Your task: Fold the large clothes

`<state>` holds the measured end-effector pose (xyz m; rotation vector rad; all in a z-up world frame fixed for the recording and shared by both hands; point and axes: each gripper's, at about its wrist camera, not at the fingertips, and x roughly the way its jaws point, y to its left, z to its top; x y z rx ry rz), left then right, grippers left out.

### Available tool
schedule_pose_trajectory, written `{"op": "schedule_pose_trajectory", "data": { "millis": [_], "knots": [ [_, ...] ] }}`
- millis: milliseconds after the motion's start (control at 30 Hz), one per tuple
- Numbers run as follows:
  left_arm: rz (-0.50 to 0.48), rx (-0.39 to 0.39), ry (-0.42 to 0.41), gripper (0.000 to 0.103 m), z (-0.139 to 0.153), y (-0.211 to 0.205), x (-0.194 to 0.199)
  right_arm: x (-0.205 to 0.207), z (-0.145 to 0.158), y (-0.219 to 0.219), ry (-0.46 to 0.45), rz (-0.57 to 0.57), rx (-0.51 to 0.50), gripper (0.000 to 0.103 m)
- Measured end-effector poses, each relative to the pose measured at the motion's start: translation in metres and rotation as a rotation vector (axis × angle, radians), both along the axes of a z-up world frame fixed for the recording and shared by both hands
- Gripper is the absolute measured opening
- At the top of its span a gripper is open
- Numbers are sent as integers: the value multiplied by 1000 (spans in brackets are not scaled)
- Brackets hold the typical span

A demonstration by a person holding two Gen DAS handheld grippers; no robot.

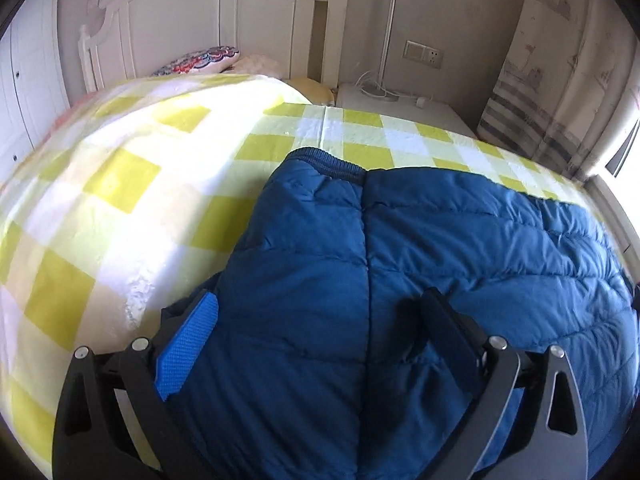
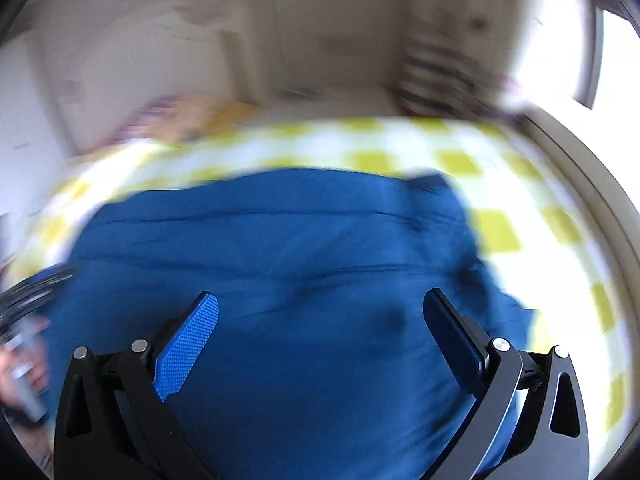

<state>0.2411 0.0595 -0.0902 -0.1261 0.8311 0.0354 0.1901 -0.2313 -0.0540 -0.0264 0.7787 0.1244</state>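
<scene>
A blue quilted puffer jacket (image 1: 420, 248) lies on a bed with a yellow and white checked cover (image 1: 120, 184). My left gripper (image 1: 320, 304) is open, its fingers wide apart, with a bulge of the jacket filling the space between them. In the blurred right wrist view the same jacket (image 2: 280, 248) spreads over the cover (image 2: 540, 216). My right gripper (image 2: 320, 304) is open just above the jacket and holds nothing.
A white headboard (image 1: 192, 24) and a patterned pillow (image 1: 208, 58) are at the far end. A white nightstand (image 1: 404, 106) with a lamp stands beside the bed, and a curtain (image 1: 552, 80) hangs on the right. A hand with the other gripper (image 2: 24, 360) shows at the left.
</scene>
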Motion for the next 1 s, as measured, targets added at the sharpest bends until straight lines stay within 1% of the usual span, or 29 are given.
{"op": "schedule_pose_trajectory", "data": {
  "millis": [33, 67, 100, 133, 167, 200, 233, 300, 333, 400, 500, 567, 633, 733, 767, 800, 833, 867, 933, 1000],
  "knots": [
    [0, -13, -1, 100, 0, 2, -1, -7, 1, 18, -7, 53, -32, 98],
    [-1, -21, 0, 100, -1, 4, 0, -14, -4, 44, 3, 135, -78, 98],
    [-1, -22, 0, 100, 1, 4, -2, -18, -14, 67, 34, 214, -117, 98],
    [-1, -19, 0, 100, 1, 4, -2, -20, -28, 85, 61, 258, -167, 98],
    [-1, -18, -1, 100, 0, 5, -2, -23, -39, 96, 41, 257, -235, 99],
    [-1, -21, -2, 100, 0, 6, -2, -26, -42, 99, 5, 257, -262, 99],
    [-2, -28, -2, 100, 0, 7, -2, -25, -42, 97, 9, 258, -244, 99],
    [-4, -41, 2, 100, -1, 8, 2, -20, -36, 80, 58, 247, -173, 98],
    [-4, -43, 3, 100, -1, 8, 2, -21, -31, 70, 57, 229, -165, 98],
    [-6, -50, 1, 100, -1, 8, 2, -24, -21, 38, 43, 140, -129, 98],
    [-7, -55, -1, 100, -1, 8, 1, -25, -20, -21, 47, -39, -97, 98],
    [-7, -54, -1, 100, -1, 9, 1, -30, -28, -68, 59, -105, 43, 98],
    [-7, -54, -2, 100, 0, 9, 1, -36, -32, -82, 58, -102, 92, 98],
    [-2, -44, 5, 100, 1, 8, 1, -41, -27, -70, 68, -148, 24, 98],
    [11, -25, 3, 100, 5, 6, -2, -44, -24, -62, 67, -167, 4, 98],
    [37, -2, -19, 100, 12, 2, -13, -49, -21, -54, 59, -152, -1, 98],
    [38, -9, -46, 100, 18, -2, -24, -54, -18, -43, 49, -127, -2, 98],
    [2, -47, -83, 100, 27, -10, -41, -60, -14, -31, 28, -85, -8, 98],
    [-82, -78, -128, 100, 40, -31, -66, -70, -10, -12, 4, -11, -23, 98],
    [-174, -34, -160, 101, 47, -59, -89, -79, -13, 16, 10, 86, -39, 98]
  ]
}}
